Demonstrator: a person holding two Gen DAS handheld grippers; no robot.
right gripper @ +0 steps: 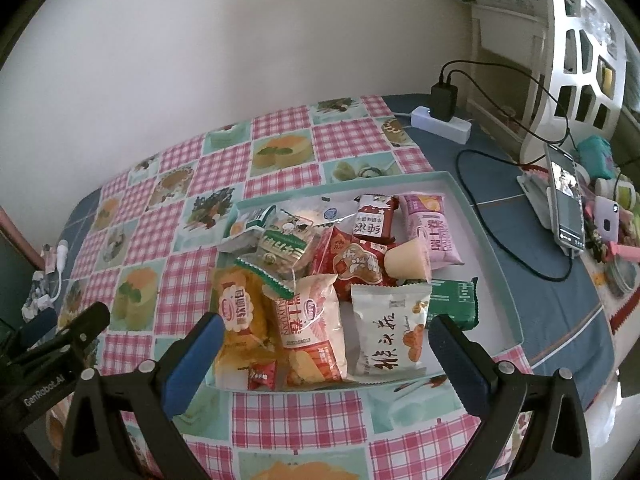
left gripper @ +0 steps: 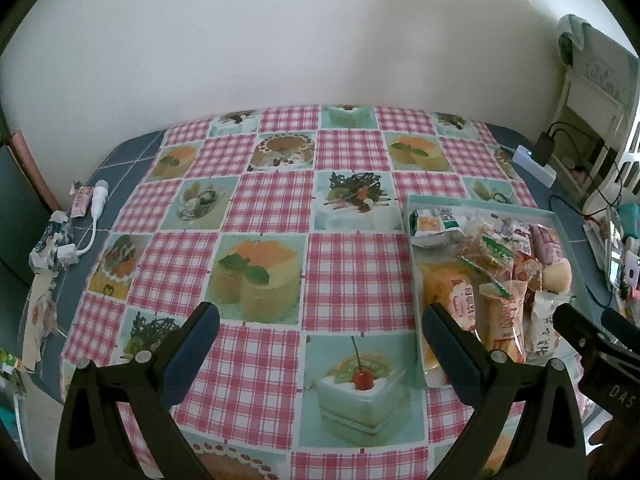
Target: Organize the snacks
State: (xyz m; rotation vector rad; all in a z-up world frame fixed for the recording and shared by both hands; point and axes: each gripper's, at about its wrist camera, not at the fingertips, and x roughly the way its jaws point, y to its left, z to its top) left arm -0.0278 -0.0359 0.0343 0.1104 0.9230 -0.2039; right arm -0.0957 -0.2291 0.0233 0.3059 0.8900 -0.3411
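Right wrist view: snack packets (right gripper: 340, 272) heaped in teal tray (right gripper: 508, 280) — overlapping, unsorted; right gripper (right gripper: 326, 336) spread above them; left gripper (left gripper: 320, 328) spread over tablecloth (left gripper: 264, 208) — whether sorting remains, undeterminable.

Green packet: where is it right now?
In the right wrist view the green packet lies flat in the tray, right side, beside the white packet and below the purple packet.

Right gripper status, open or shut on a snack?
Open. In the right wrist view the right gripper has its fingers spread wide above the snack tray, nothing between them; the packets lie loose below.
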